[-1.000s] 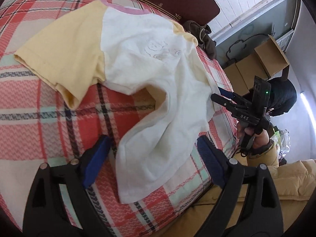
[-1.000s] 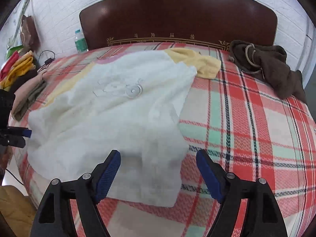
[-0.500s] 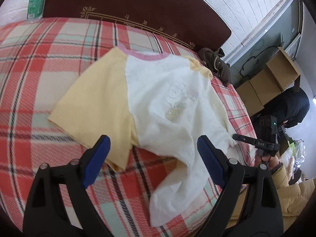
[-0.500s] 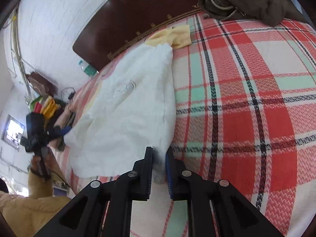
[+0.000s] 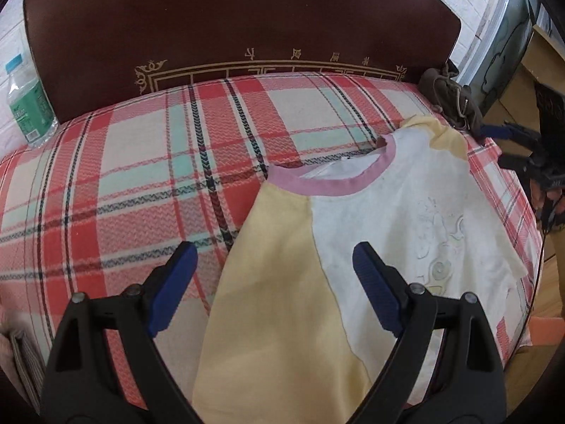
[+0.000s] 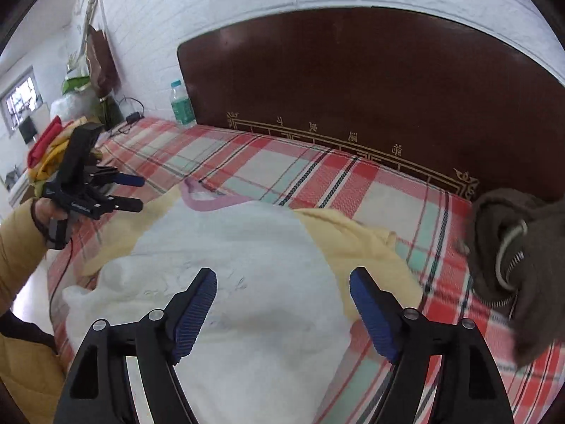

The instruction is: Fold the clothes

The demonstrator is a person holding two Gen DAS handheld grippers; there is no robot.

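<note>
A T-shirt (image 5: pixel 388 219) with a white body, yellow sleeves and a pink collar lies face up on the plaid bed. My left gripper (image 5: pixel 273 251) stands open above its near yellow sleeve, touching nothing. It shows in the right wrist view as the left gripper (image 6: pixel 140 192), held by a hand in a yellow sleeve. My right gripper (image 6: pixel 282 275) hovers over the T-shirt (image 6: pixel 247 265) with its jaws opening; the white cloth lies below them, unpressed. At the bed's far side the right gripper (image 5: pixel 494 145) is seen again.
A dark wooden headboard (image 5: pixel 247 17) closes the far end. A water bottle (image 5: pixel 28 102) stands beside it. A brown garment (image 6: pixel 522 247) lies at the bed's right corner. Folded clothes (image 6: pixel 46 152) are piled off the left side. The plaid sheet (image 5: pixel 106 176) is bare left of the shirt.
My right gripper was shut on the shirt's white hem half a second ago; it has let go, opened and risen. My left gripper moved from the hem toward the sleeve and collar.
</note>
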